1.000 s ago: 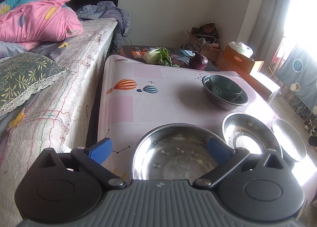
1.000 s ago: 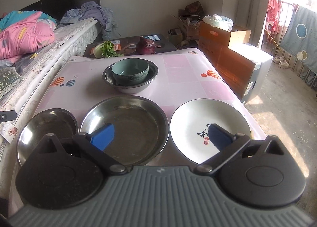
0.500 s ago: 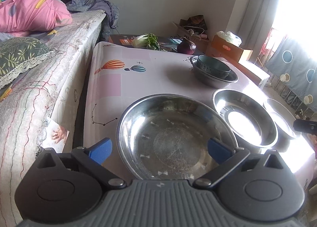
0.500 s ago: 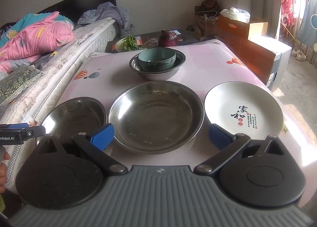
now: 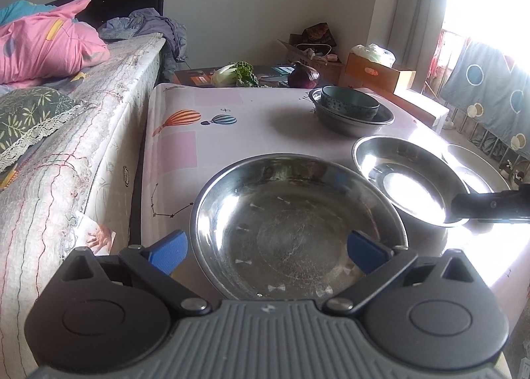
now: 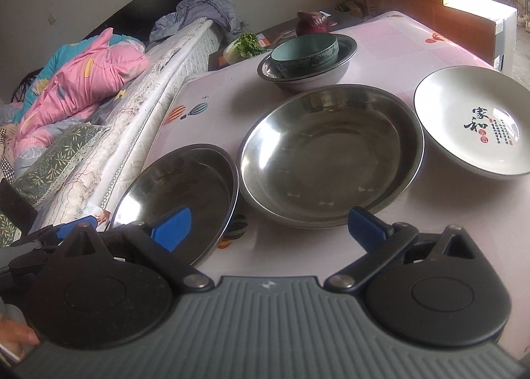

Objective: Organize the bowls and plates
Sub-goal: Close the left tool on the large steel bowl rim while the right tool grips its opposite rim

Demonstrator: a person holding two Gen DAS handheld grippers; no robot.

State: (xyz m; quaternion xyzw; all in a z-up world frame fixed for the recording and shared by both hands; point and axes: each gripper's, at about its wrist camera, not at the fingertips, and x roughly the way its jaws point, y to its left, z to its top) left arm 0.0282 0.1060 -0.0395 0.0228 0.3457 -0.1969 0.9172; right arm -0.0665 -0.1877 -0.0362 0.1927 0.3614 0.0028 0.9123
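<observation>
A small steel plate (image 6: 179,187) sits at the table's near left, a large steel plate (image 6: 331,154) in the middle, and a white ceramic plate (image 6: 473,120) with black characters at the right. A teal bowl (image 6: 304,53) sits inside a steel bowl (image 6: 311,76) further back. My left gripper (image 5: 266,251) is open, its fingers either side of the small steel plate (image 5: 298,226), not touching. The large plate (image 5: 407,180) lies to its right. My right gripper (image 6: 270,228) is open and empty before the small and large plates.
The pink balloon-print table (image 6: 381,38) stands against a bed (image 5: 66,147) on the left with a pink quilt (image 5: 49,41). Greens (image 5: 237,73) and a red onion (image 5: 303,76) lie beyond the far edge. Cardboard boxes (image 5: 377,76) stand at the back right.
The left gripper has moved slightly closer around the small steel plate. The right gripper has swung left and tilted, so the small steel plate now sits under its left finger.
</observation>
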